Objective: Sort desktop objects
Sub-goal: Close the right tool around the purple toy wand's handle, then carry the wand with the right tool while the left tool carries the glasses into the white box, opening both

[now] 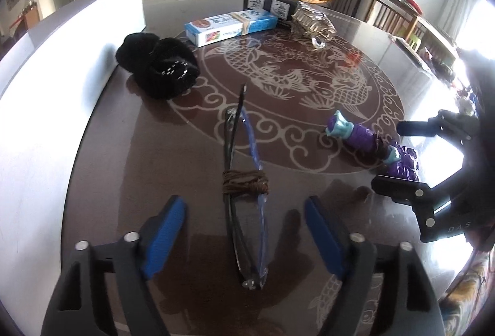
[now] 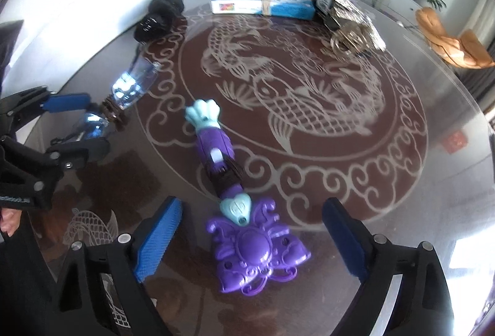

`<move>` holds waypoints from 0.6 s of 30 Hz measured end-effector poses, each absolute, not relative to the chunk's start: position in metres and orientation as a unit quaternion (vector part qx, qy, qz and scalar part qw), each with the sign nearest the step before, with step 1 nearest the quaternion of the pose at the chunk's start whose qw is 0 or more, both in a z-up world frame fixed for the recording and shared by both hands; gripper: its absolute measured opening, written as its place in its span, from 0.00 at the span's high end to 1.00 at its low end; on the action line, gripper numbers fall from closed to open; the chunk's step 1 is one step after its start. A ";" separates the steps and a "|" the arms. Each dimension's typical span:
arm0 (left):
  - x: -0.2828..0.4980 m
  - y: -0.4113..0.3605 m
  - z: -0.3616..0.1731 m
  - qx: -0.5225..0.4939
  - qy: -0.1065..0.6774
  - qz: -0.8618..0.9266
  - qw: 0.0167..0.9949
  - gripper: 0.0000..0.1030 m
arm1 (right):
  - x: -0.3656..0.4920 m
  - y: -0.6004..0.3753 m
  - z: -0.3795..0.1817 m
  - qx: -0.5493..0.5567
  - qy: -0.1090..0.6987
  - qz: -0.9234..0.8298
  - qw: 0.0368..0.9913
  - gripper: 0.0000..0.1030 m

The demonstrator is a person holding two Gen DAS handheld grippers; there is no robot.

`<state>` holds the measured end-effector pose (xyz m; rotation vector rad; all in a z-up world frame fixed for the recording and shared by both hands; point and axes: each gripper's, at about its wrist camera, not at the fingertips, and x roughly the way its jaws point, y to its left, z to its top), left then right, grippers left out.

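Folded glasses (image 1: 246, 190) with a brown cord wound round them lie on the table between the open jaws of my left gripper (image 1: 246, 209); they also show in the right wrist view (image 2: 130, 88). A purple and teal toy wand (image 2: 244, 227) lies between the open jaws of my right gripper (image 2: 250, 212), its flower head nearest the camera. The wand (image 1: 371, 141) and the right gripper (image 1: 399, 153) show at the right of the left wrist view. The left gripper (image 2: 92, 124) shows at the left of the right wrist view. Neither gripper holds anything.
A black furry item (image 1: 157, 66) sits at the far left by a white wall. A blue and white box (image 1: 229, 25), a dark box (image 1: 269, 5) and a shiny ornament (image 1: 312, 20) stand at the back. The round table (image 1: 309, 82) has a fish pattern.
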<state>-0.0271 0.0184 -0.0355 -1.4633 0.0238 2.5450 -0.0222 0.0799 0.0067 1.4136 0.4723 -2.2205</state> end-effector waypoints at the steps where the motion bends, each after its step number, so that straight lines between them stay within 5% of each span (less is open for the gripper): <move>1: -0.027 0.022 -0.035 -0.494 0.022 0.863 0.103 0.45 | -0.024 0.077 0.006 0.517 0.178 -0.803 0.237 0.22; 2: -0.027 0.025 -0.034 -0.490 0.037 0.865 0.102 0.71 | -0.028 0.077 0.006 0.526 0.169 -0.795 0.250 0.31; 3: -0.026 0.027 -0.033 -0.488 0.046 0.865 0.104 0.75 | -0.029 0.077 0.009 0.525 0.170 -0.797 0.247 0.61; 4: -0.025 0.027 -0.033 -0.489 0.040 0.864 0.112 0.75 | -0.030 0.076 0.012 0.528 0.171 -0.793 0.250 0.64; 18: 0.058 -0.031 0.068 -0.330 -0.073 0.933 0.123 0.76 | -0.002 0.091 0.096 0.458 0.077 -0.847 0.257 0.68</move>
